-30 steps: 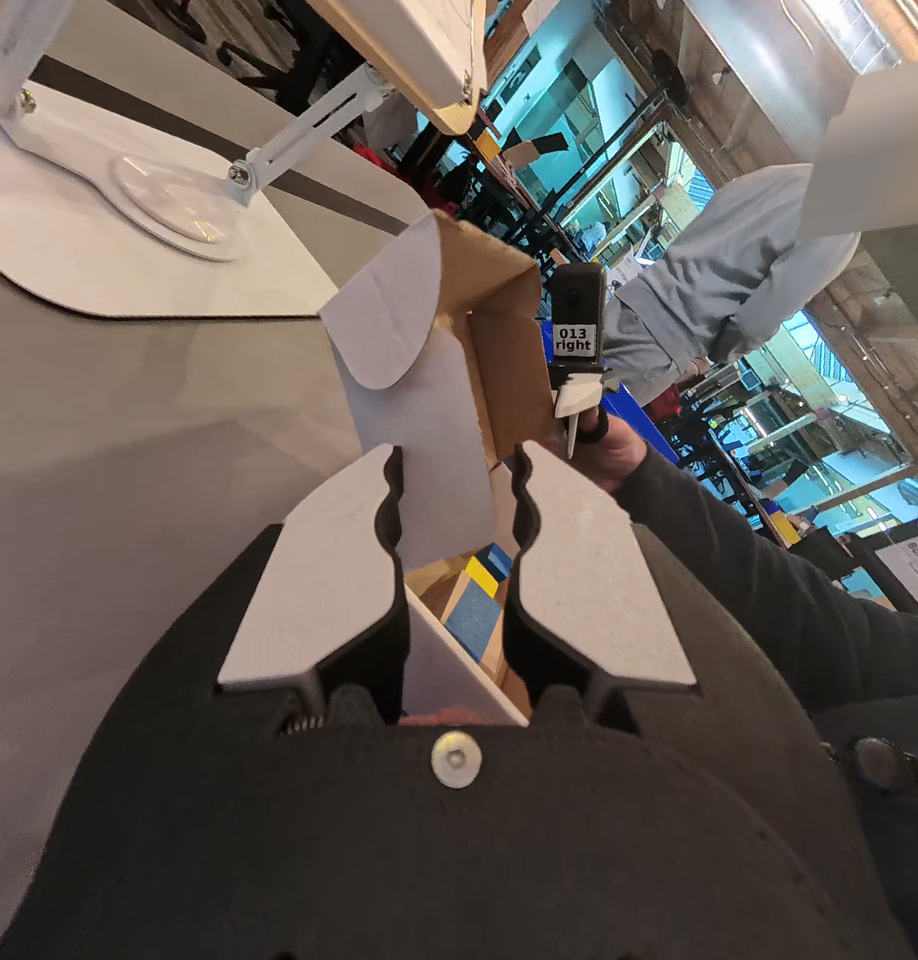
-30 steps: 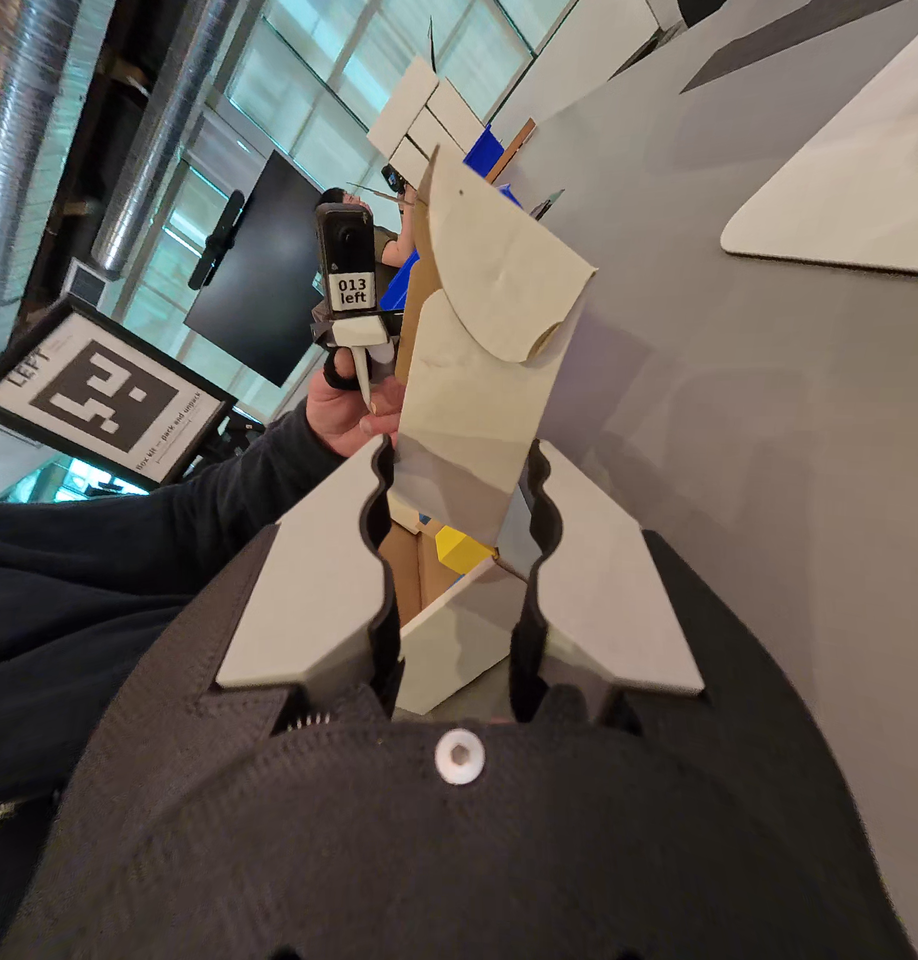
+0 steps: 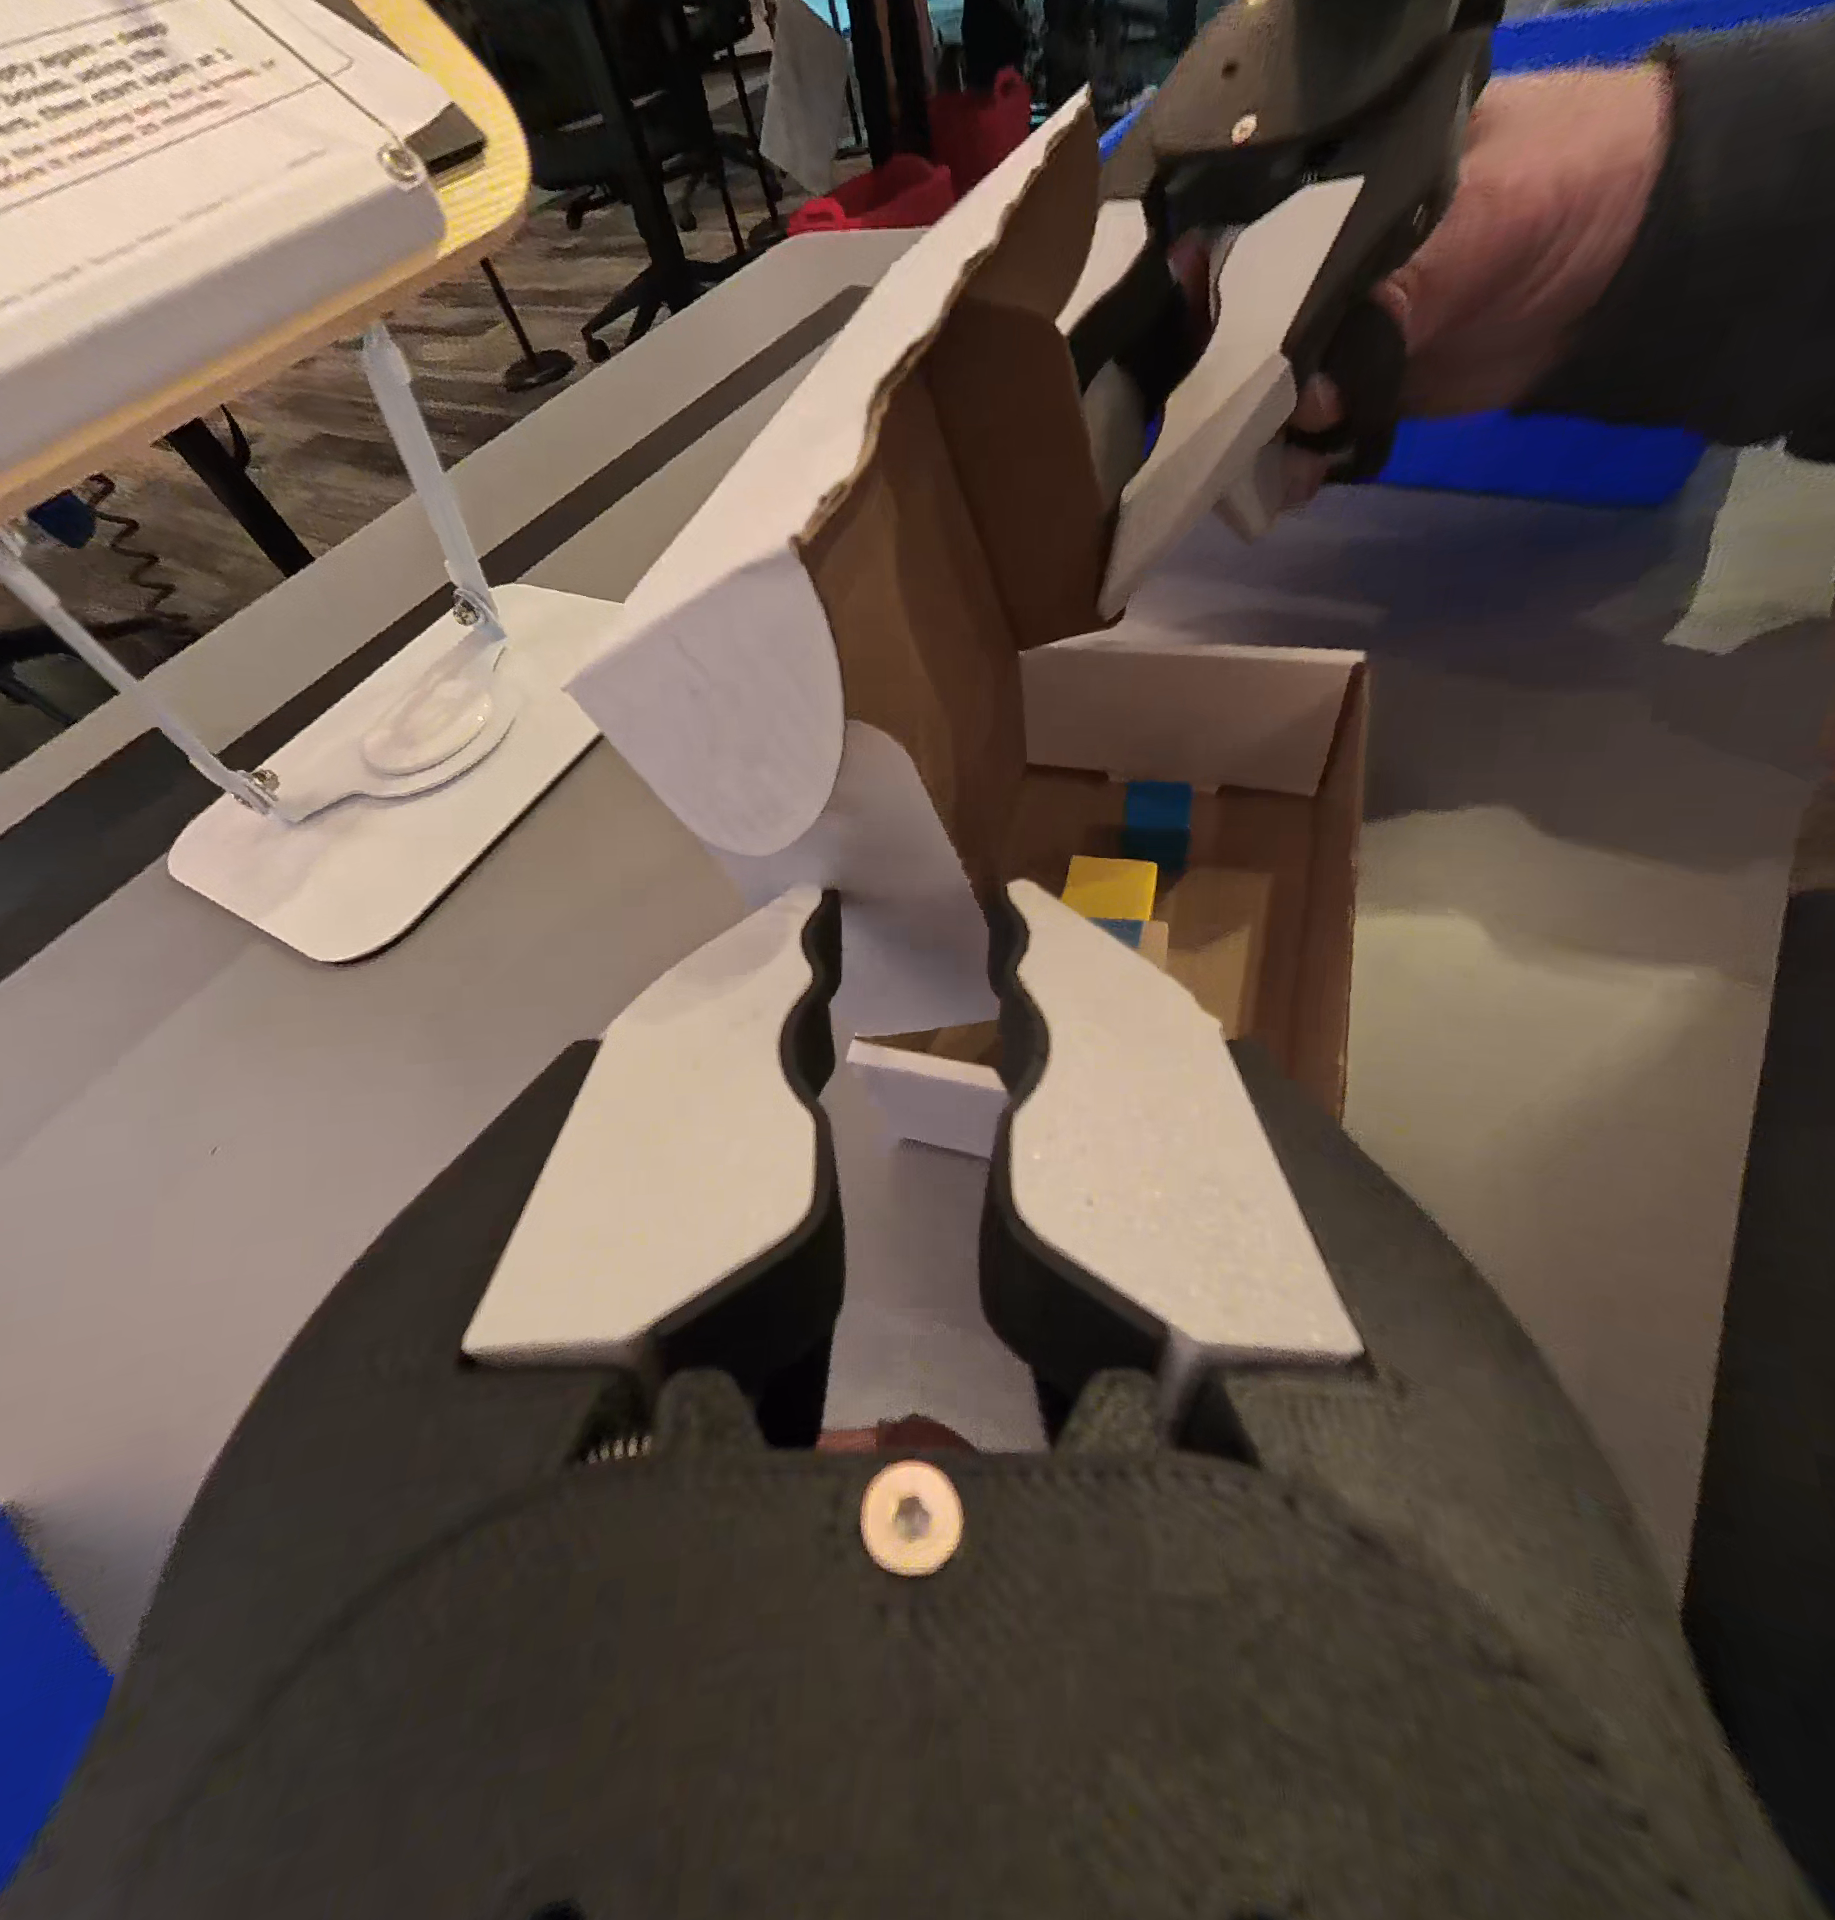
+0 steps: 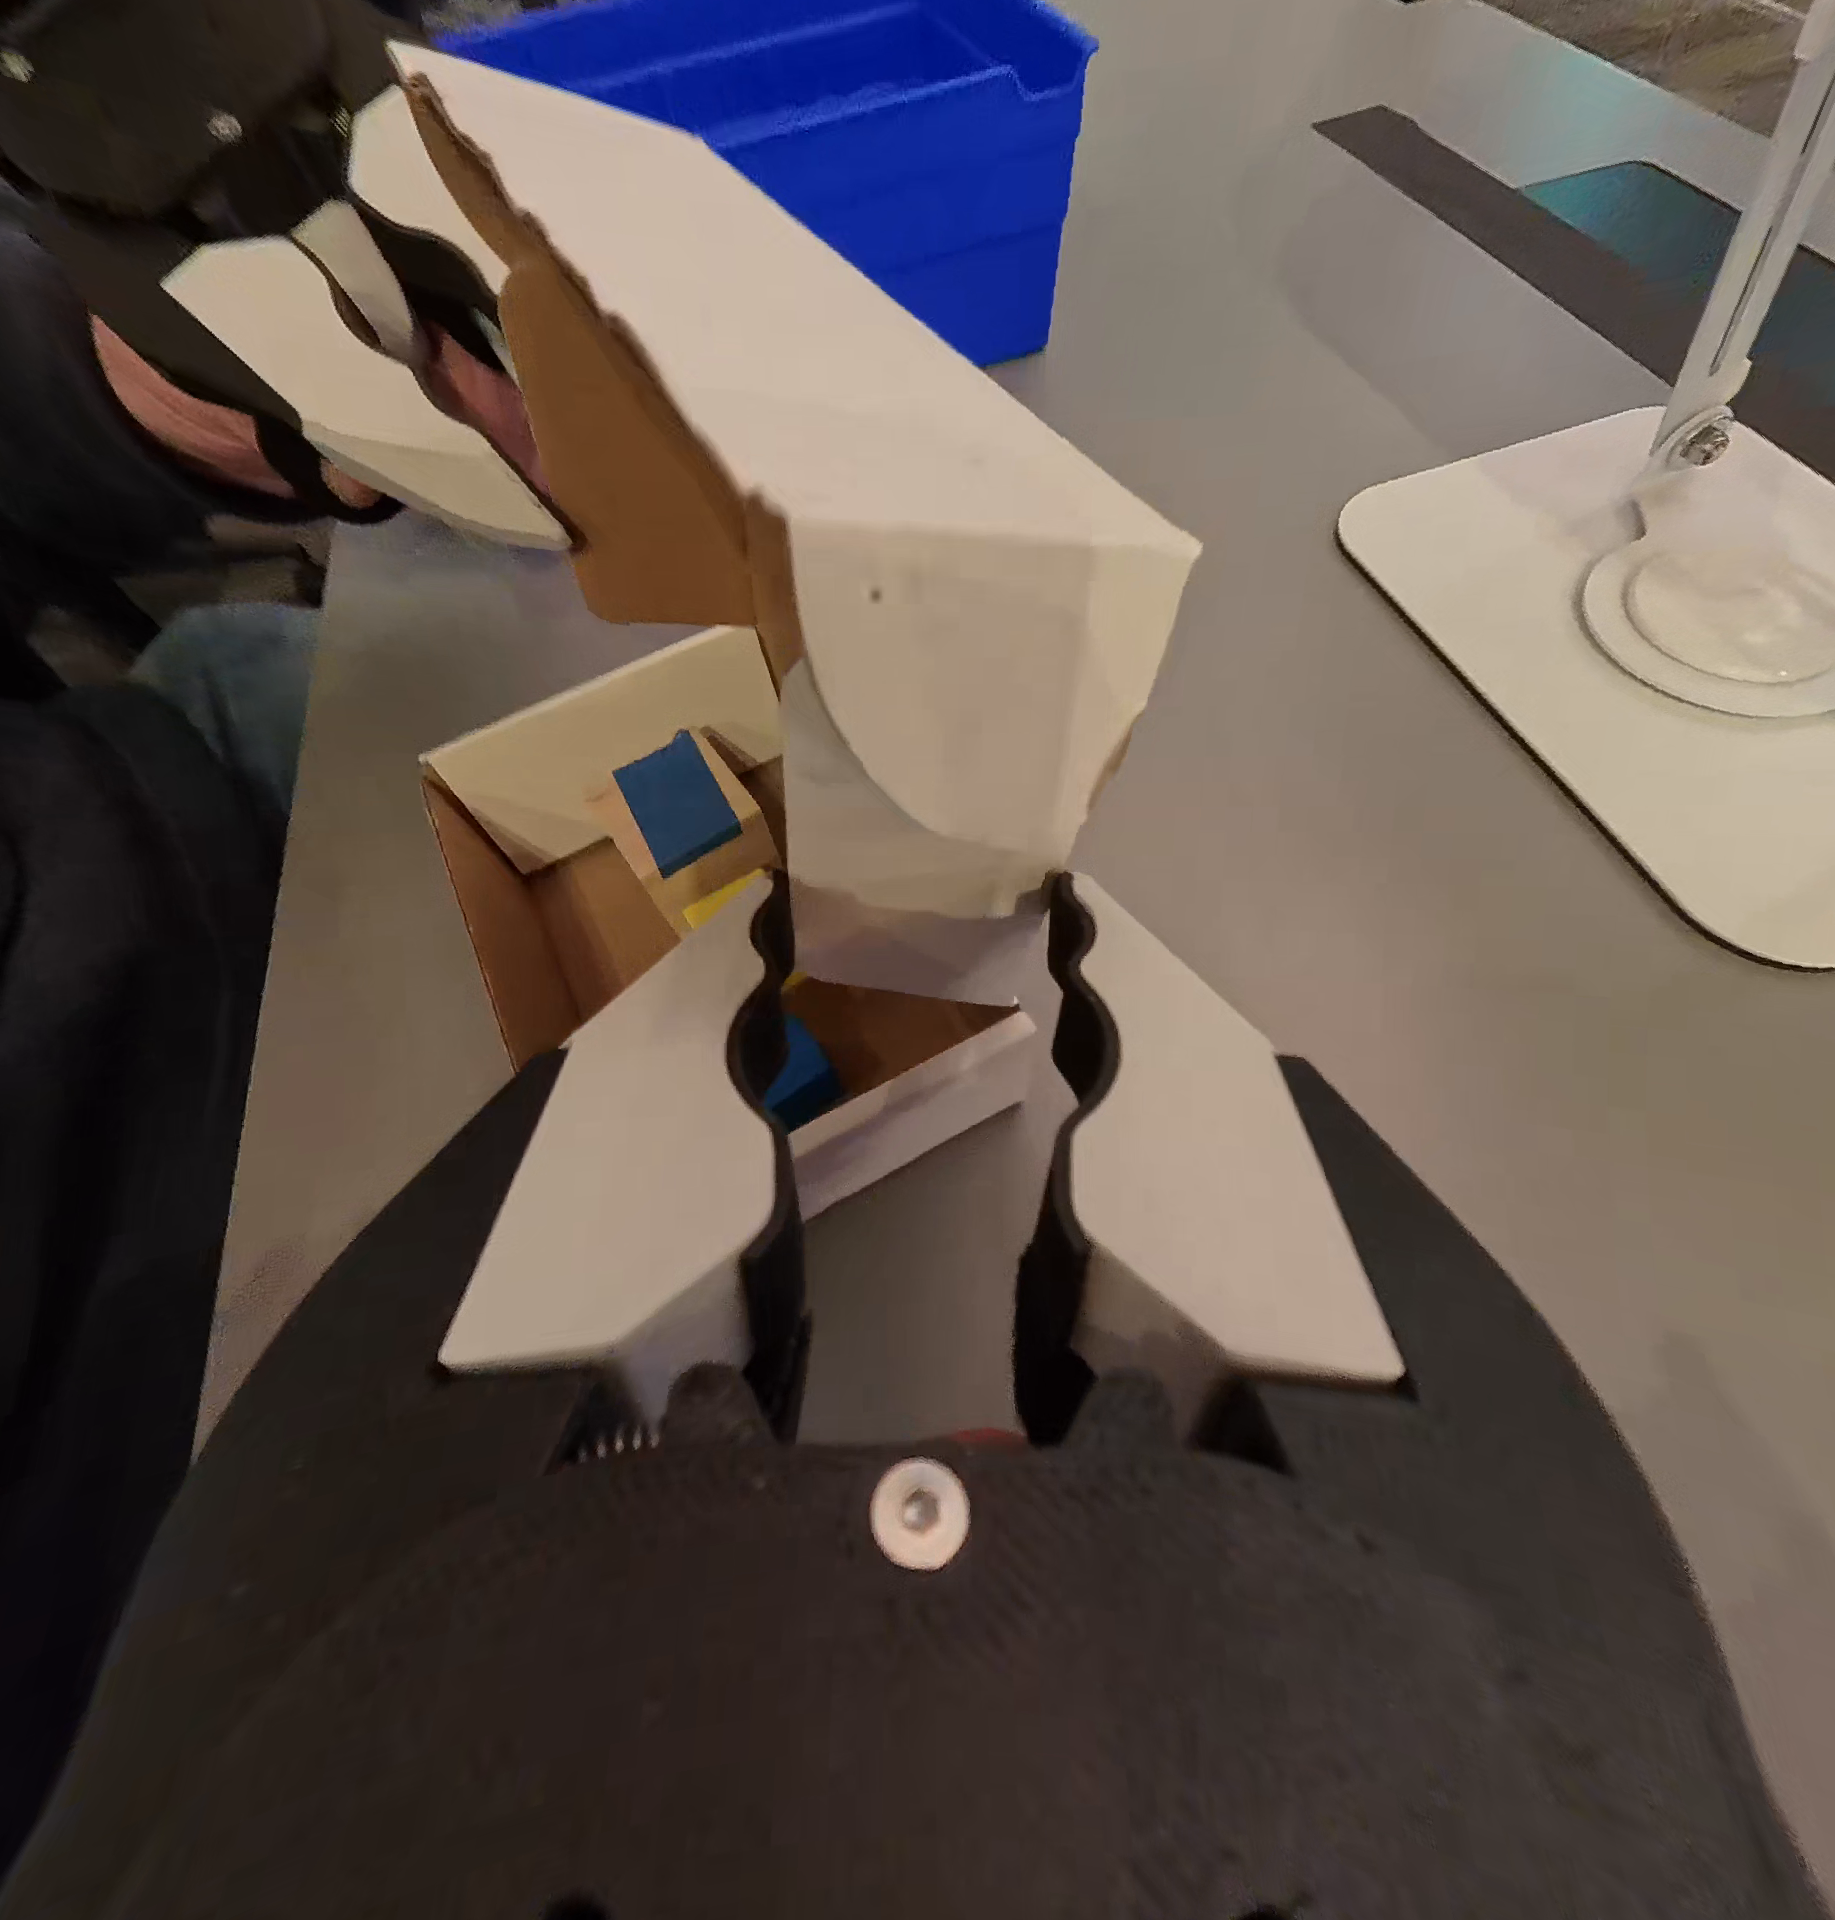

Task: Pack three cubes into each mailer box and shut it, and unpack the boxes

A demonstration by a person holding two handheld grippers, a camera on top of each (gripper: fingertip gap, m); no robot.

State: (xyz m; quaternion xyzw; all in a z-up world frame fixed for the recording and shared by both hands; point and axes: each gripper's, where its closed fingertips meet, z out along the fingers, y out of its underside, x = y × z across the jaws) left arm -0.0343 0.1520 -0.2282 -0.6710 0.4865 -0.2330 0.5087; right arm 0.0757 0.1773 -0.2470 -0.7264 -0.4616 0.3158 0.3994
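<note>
The left gripper (image 3: 915,961) had its jaws a narrow gap apart, at the white ear flap (image 3: 757,727) of the mailer box (image 3: 1297,831) at frame centre; whether it gripped was unclear. The right gripper (image 4: 918,935) stood wider, its tips beside the other flap (image 4: 954,769). Inside the raised-lid box lay blue cubes (image 4: 674,800) and a yellow cube (image 3: 1108,885). A blue bin (image 4: 892,135) sat at the upper edge on the grey table (image 4: 1360,935).

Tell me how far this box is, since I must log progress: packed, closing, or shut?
Packed, it seems: blue cubes and a yellow cube lie inside the mailer box. In hand: the lid stands raised, with the left gripper and right gripper at its side flaps. Left: folding it down and tucking it shut.
</note>
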